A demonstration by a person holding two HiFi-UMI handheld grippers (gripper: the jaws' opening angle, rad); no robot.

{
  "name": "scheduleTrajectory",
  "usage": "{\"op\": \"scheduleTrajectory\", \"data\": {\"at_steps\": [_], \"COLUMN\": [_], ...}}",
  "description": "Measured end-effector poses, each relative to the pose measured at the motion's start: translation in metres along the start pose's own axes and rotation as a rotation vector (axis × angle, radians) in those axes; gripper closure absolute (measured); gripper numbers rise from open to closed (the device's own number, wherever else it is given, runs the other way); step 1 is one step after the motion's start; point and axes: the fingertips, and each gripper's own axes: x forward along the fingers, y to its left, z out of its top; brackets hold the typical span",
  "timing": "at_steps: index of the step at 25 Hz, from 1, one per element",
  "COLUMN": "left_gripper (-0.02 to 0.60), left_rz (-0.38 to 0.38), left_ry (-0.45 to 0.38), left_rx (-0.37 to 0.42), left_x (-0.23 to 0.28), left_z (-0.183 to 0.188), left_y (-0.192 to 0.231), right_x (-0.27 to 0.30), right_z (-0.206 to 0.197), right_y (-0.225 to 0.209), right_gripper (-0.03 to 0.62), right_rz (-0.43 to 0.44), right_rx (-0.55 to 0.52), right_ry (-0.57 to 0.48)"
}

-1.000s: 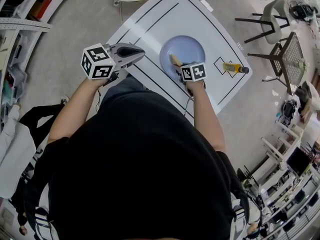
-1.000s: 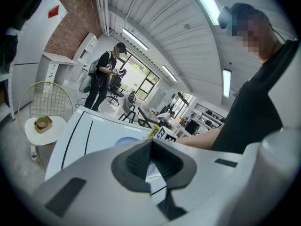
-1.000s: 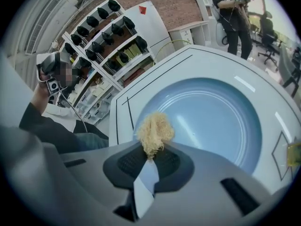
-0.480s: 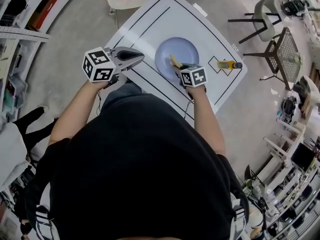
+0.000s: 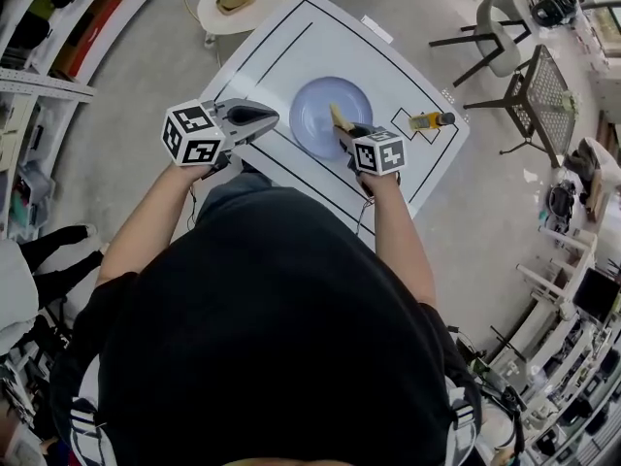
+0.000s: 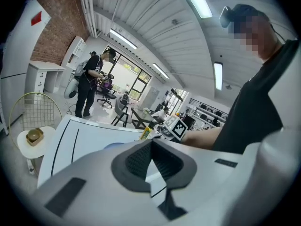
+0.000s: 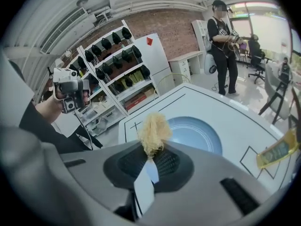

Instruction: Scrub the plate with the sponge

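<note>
"How many things were on your table?"

"I had one plate (image 5: 312,105), one sponge (image 5: 337,116) and one yellow bottle (image 5: 427,120) on my one white table (image 5: 320,37)."

"And how many grippers?"

"Two. I held one left gripper (image 5: 275,116) and one right gripper (image 5: 343,130). I also counted one grey chair (image 5: 500,13), one mesh chair (image 5: 539,95) and one small round table (image 5: 215,10) close by."

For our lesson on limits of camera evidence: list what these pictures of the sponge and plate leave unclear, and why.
1. Whether the sponge touches the plate: right gripper view, the right hand-held gripper hides the plate's near rim; head view, too small.
2. Label of the yellow bottle: head view, too small; right gripper view, blurred at the edge.
3. Left gripper view: the left hand-held gripper covers most of the plate.
</note>
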Motion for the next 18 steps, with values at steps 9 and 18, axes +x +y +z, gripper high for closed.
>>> {"op": "scheduleTrajectory", "data": {"at_steps": [9,18], "left_gripper": [0.572,0.572], "left_rz": [-0.026,-0.044], "left_ry": [0.006,0.011], "left_rx": [0.041,0.044], "left_x": [0.018,0.030], "left_z": [0.007,0.009], "left_y": [-0.022,-0.043], "right_x": [-0.041,-0.075], "right_z": [0.018,0.019], "right_y": [0.010,0.008], "right_gripper": [0.560,0.562], "right_rz": [0.008,-0.011], "right_rx": [0.014,0.027], "right_ry": [-0.129,-0.206]}}
